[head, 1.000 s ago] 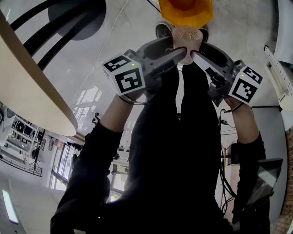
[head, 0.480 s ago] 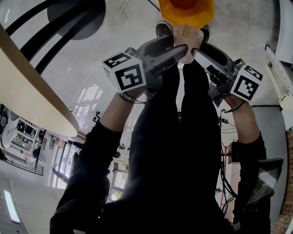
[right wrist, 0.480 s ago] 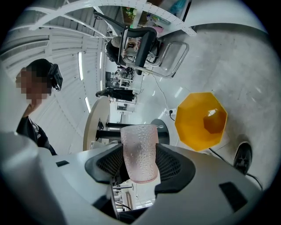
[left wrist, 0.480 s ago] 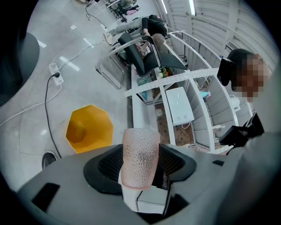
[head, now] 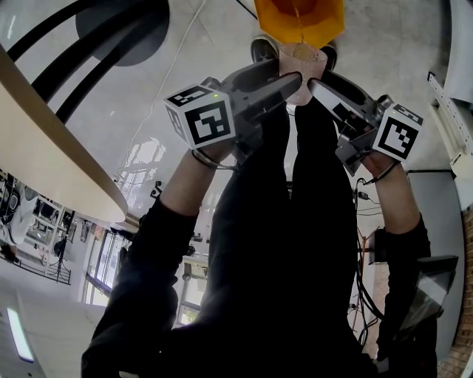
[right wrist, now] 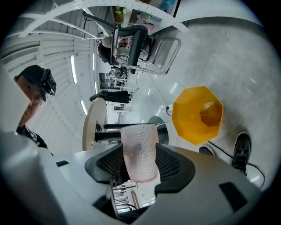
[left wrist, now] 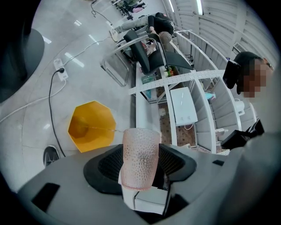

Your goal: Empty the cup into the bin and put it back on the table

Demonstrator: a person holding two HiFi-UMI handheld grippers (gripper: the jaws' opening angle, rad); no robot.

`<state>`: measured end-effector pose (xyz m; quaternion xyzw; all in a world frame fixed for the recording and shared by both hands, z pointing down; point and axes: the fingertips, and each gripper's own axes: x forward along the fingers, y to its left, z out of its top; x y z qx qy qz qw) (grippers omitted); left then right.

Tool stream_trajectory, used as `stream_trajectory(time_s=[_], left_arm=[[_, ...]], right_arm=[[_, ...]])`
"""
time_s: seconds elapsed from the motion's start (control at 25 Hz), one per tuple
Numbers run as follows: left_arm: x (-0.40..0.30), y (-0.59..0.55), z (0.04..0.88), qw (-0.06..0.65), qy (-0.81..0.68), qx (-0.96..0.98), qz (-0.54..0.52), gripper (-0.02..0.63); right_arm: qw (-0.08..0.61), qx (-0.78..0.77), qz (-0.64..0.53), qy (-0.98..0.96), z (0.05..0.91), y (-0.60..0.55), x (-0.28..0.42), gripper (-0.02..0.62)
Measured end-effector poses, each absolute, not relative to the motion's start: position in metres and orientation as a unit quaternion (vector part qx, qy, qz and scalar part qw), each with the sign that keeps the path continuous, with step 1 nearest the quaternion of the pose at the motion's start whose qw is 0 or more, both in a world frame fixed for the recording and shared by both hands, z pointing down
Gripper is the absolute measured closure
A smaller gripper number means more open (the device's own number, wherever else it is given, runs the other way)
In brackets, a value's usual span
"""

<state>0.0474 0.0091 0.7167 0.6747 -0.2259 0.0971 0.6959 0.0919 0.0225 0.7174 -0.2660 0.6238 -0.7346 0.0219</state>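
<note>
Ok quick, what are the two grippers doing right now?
Left gripper: shut on the pink cup.
Right gripper: shut on the same cup.

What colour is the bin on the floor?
Yellow-orange; the bin shows best in the right gripper view.

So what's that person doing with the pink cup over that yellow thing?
A person holds the pink cup with both the left gripper and the right gripper, tipped over the yellow bin. A thin stream runs from it into the bin. The cup isn't back on the table yet.
</note>
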Motion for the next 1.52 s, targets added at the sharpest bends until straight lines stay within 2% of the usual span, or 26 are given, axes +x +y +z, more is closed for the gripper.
stream_trajectory(time_s=[1.08, 1.52], left_arm=[[0.045, 0.022, 0.719, 0.777, -0.241, 0.578, 0.069, 0.339], [0.056, 0.023, 0.710, 0.768, -0.236, 0.590, 0.076, 0.339]], right_arm=[[0.013, -0.252, -0.783, 0.569, 0.714, 0.025, 0.088, 0.367], [0.023, -0.260, -0.778, 0.571, 0.705, 0.029, 0.099, 0.367]])
